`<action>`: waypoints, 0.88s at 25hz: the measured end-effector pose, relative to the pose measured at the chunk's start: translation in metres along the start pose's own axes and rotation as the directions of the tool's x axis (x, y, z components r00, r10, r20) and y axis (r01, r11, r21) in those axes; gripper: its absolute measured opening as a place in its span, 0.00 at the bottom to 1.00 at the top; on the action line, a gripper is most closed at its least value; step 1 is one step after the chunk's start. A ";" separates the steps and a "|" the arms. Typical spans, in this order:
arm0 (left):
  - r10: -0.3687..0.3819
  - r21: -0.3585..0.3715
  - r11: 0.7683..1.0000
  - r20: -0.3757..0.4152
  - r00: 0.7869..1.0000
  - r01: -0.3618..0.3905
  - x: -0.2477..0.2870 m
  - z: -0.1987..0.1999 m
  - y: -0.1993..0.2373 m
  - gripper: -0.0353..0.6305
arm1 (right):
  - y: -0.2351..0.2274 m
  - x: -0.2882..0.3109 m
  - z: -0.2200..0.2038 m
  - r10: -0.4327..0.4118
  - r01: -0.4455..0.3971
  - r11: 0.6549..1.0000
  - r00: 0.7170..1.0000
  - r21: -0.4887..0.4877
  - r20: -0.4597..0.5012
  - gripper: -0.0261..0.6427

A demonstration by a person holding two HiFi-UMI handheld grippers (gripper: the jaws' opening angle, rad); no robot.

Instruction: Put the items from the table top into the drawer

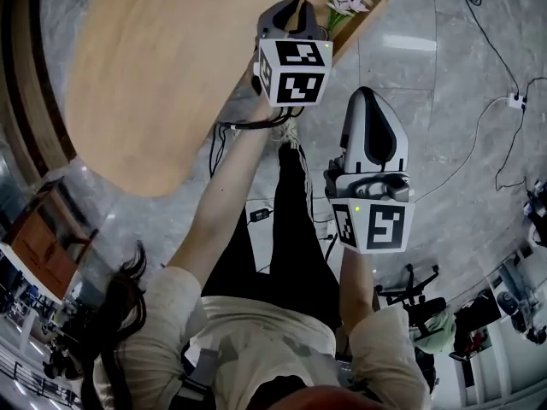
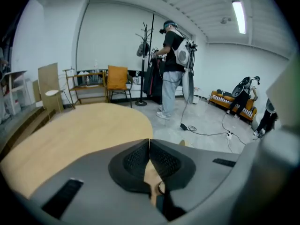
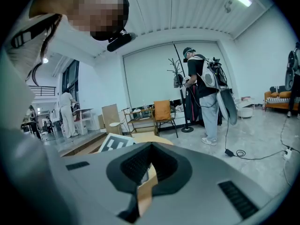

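Left gripper [image 2: 149, 149] and right gripper [image 3: 149, 159]: jaws pressed together, nothing between them. Artificial flowers [image 1: 345, 4] lie at the far right edge of the table [image 1: 154, 75]. No drawer visible; stowing judged outstanding.

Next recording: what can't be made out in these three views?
Drawer: in no view.
Flower stem ends: head view, behind the left gripper.
Table top near side: left gripper view, covered by that gripper's body.
Room at left: right gripper view, blocked by the person's sleeve.
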State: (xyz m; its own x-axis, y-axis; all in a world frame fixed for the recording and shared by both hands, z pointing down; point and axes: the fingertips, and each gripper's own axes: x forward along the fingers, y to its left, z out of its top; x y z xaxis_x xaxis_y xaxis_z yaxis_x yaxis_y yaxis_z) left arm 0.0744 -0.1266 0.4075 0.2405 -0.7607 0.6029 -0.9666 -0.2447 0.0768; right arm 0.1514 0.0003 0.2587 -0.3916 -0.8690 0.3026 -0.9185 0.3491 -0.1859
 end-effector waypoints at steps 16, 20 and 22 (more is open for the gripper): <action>0.158 -0.133 0.985 0.442 0.883 -0.110 -0.365 0.239 0.061 0.06 | 0.127 -0.044 0.248 0.118 -0.107 0.991 0.980 -0.077 0.158 0.05; 0.223 -0.086 0.974 0.509 0.831 -0.209 -0.421 0.260 0.077 0.06 | 0.168 -0.070 0.277 0.213 -0.199 0.975 0.966 -0.102 0.147 0.05; 0.240 -0.061 0.967 0.543 0.805 -0.247 -0.437 0.267 0.083 0.06 | 0.183 -0.079 0.284 0.259 -0.239 0.960 0.956 -0.144 0.139 0.05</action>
State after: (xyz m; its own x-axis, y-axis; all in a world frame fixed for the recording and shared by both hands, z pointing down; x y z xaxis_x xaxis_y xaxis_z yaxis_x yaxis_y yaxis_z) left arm -0.0872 0.0248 -0.0620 0.0098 -0.9973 0.0729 -0.9996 -0.0117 -0.0261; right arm 0.0303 0.0333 -0.0646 -0.6040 -0.7891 0.1115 -0.7966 0.5933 -0.1164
